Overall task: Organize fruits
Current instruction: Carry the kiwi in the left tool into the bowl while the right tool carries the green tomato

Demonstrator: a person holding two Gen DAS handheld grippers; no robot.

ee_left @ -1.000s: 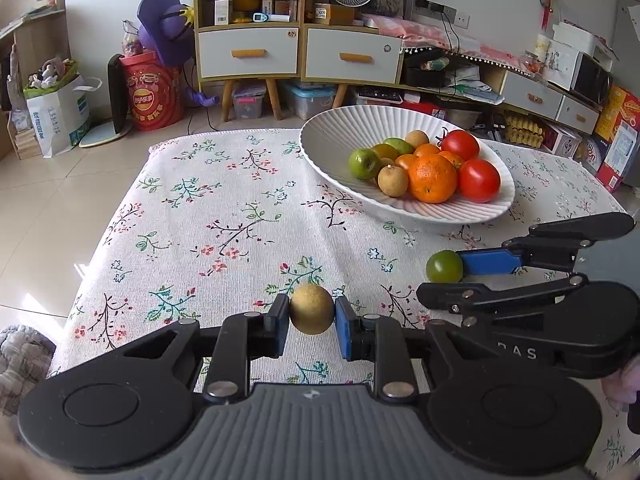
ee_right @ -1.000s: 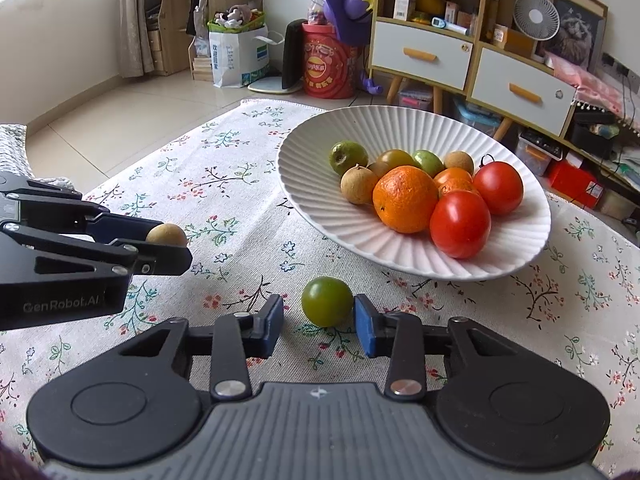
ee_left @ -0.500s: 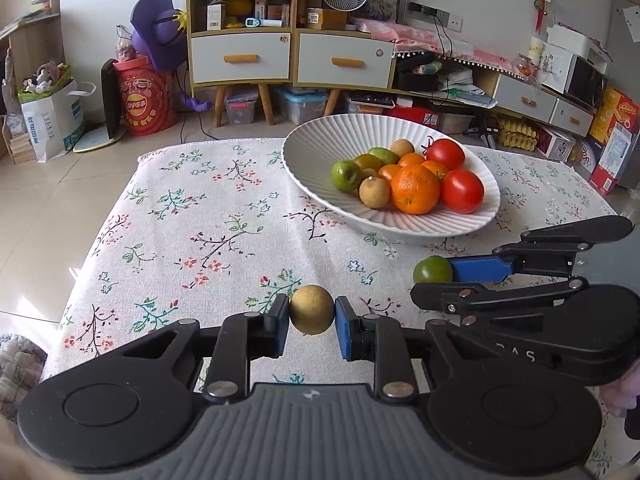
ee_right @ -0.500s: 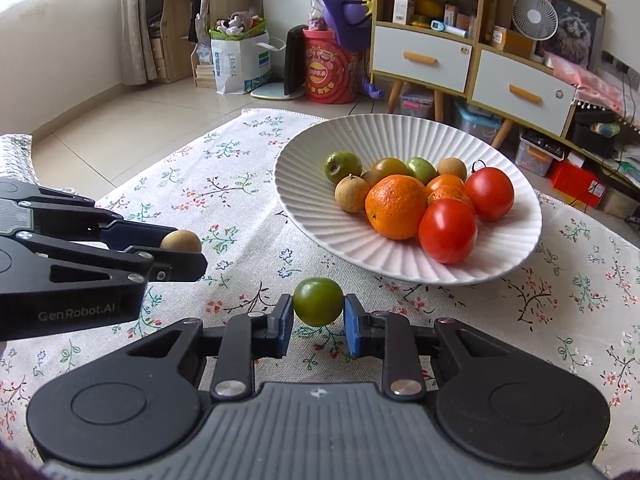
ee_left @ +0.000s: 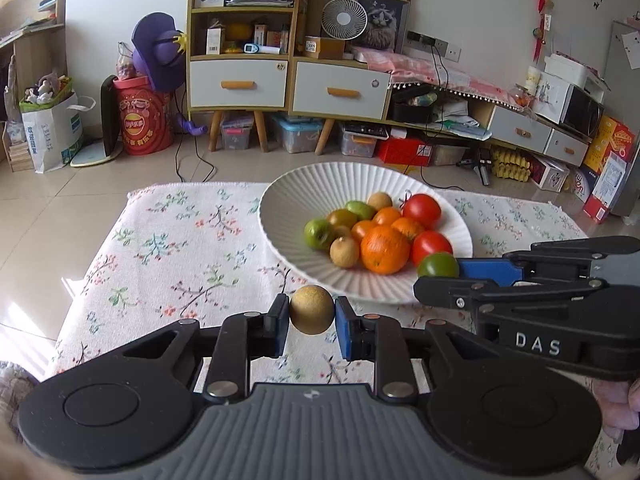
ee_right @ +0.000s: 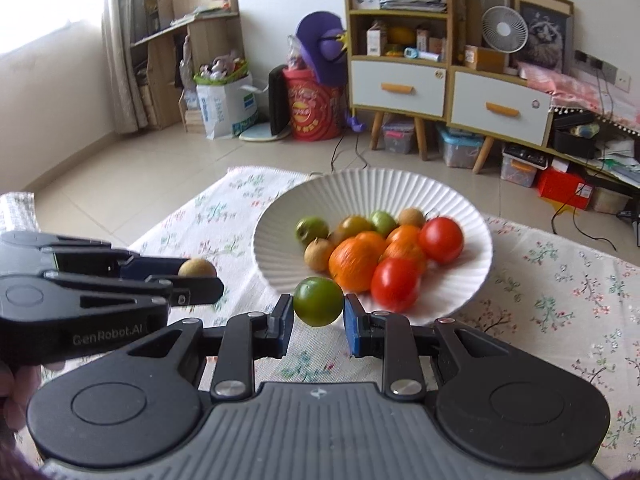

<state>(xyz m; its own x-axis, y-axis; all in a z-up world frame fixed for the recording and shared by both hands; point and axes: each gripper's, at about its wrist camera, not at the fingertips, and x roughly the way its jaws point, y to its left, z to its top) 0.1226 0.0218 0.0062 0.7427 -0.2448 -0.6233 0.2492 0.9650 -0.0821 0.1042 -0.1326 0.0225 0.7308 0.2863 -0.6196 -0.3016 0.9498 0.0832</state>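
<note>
My left gripper [ee_left: 311, 315] is shut on a small round tan fruit [ee_left: 311, 309], held in the air above the flowered tablecloth [ee_left: 172, 248], short of the bowl's near rim. My right gripper [ee_right: 318, 307] is shut on a small green fruit [ee_right: 318, 301], also lifted, at the near edge of the white ribbed bowl [ee_right: 280, 236]. Each gripper shows in the other's view: the right gripper [ee_left: 438, 276] with the green fruit [ee_left: 437, 266], the left gripper [ee_right: 200, 276] with the tan fruit [ee_right: 197, 269]. The bowl [ee_left: 292, 200] holds oranges, red tomatoes, green and tan fruits.
The table's far edge lies just behind the bowl, with tiled floor [ee_left: 60, 200] beyond. Drawer cabinets [ee_left: 288, 84], storage boxes and a red drum [ee_left: 142, 120] stand along the back wall. A person's fingers [ee_left: 618, 408] hold the right gripper's handle.
The right gripper's jaws closed on the green fruit, which lay on the cloth a second ago. Both grippers then rose with their fruits and came nearer the bowl.
</note>
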